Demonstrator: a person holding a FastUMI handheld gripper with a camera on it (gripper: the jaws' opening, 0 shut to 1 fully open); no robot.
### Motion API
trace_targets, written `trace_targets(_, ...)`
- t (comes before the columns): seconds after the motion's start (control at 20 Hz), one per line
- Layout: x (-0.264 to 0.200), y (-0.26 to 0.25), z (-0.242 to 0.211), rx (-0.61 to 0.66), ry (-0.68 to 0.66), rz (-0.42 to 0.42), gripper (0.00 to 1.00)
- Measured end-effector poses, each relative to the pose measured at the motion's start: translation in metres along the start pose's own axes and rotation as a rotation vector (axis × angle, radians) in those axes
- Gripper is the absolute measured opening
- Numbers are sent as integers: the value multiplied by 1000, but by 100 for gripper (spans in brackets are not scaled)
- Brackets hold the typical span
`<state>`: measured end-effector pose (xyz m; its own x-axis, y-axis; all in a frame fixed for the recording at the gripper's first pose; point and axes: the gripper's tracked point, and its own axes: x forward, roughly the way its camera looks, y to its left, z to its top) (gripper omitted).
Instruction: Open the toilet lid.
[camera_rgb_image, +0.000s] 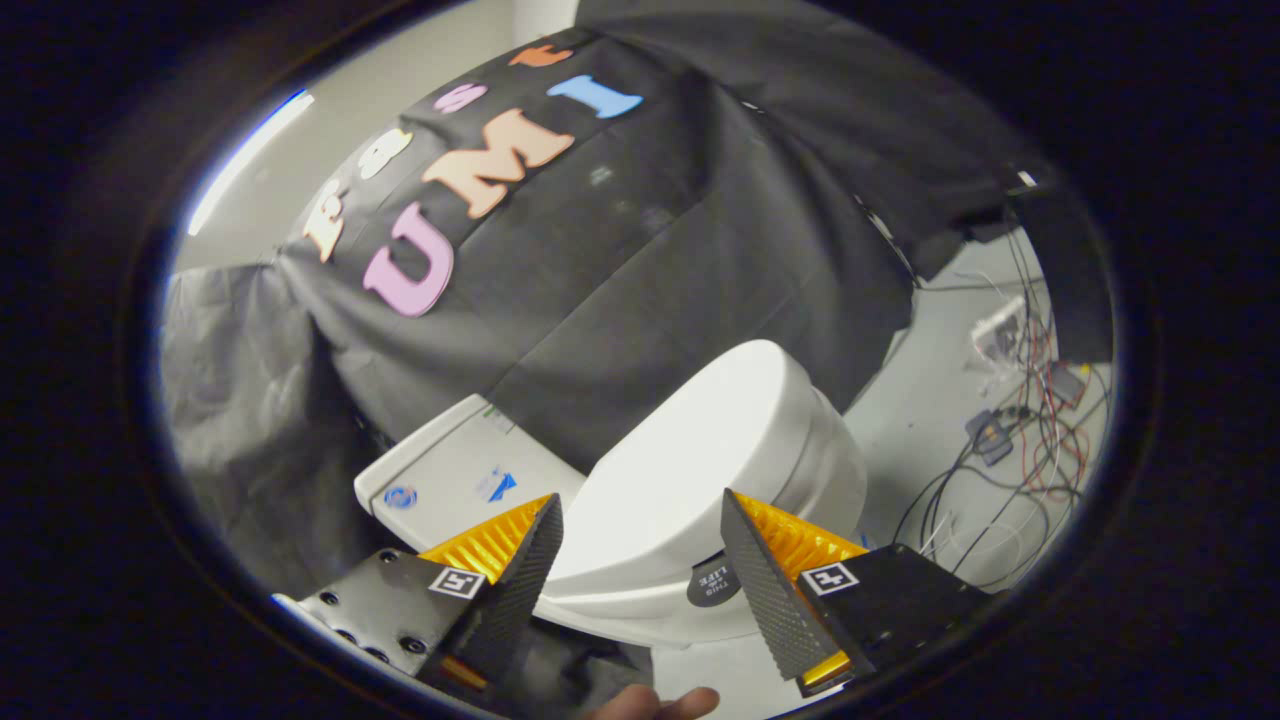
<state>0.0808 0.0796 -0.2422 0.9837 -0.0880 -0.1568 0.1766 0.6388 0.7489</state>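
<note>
The white toilet lid (700, 440) lies down flat on the bowl (620, 612), and the view is tilted. Its white tank (450, 470) stands behind my left finger, against the black cloth wall. My gripper (642, 498) is open, its orange-and-black fingers (530, 560) spread wide. The lid's near side edge shows in the gap between them, a little beyond the tips. Neither finger presses on the lid. A dark round sticker (712, 582) sits on the bowl rim beside my right finger.
Black cloth (620, 250) hangs behind and to the left of the toilet. On the grey floor beyond the bowl lies a tangle of cables and small boxes (1010, 440). A person's fingertips (655, 703) show just under the gripper.
</note>
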Motion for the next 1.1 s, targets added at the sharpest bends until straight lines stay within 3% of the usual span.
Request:
trace_targets(0.15,5,-43,-41,68,111,-151,99)
trace_targets(0.35,10,-64,-58,279,159,-216,87)
trace_targets(0.65,24,-58,-70,343,177,-160,65)
trace_targets(0.85,24,-41,-93,382,271,-104,50)
trace_targets(1.0,28,-35,-82,510,228,-48,50)
trace_targets(1.05,32,-38,-81,560,208,-25,5)
trace_targets(1.1,31,-36,-85,599,206,-21,5)
